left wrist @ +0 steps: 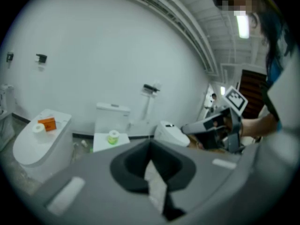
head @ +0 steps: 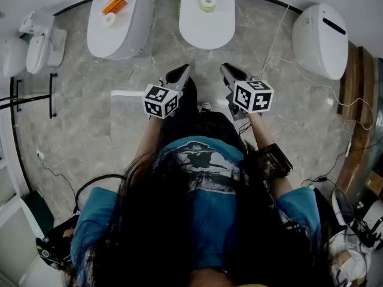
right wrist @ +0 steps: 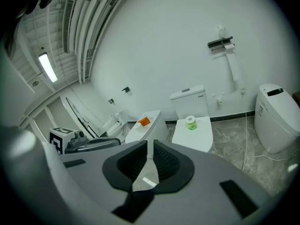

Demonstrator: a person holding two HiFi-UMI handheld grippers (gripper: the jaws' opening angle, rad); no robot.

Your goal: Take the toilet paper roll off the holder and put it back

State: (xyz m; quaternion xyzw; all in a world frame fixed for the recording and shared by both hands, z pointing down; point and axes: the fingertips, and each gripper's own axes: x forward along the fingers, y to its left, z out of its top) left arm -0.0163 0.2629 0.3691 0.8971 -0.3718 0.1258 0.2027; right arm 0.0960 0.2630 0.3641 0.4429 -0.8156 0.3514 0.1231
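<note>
A black wall holder [right wrist: 220, 43] with a white roll [right wrist: 228, 47] on it hangs above and right of the middle toilet; in the left gripper view the holder [left wrist: 151, 88] is small and far off. A second roll with a green band [head: 207, 3] stands on the middle toilet's closed lid [head: 206, 26]. My left gripper [head: 181, 72] and right gripper [head: 228, 69] are held side by side in front of the person, pointing toward that toilet and well short of it. On both, the jaws meet at the tips with nothing between them.
The left toilet [head: 116, 31] carries an orange box [head: 114, 5] and a small white roll [head: 110, 19]. A third toilet [head: 320, 37] stands at the right. White cables [head: 311, 79] trail over the grey marble floor. A wooden door [head: 353, 100] is at the right.
</note>
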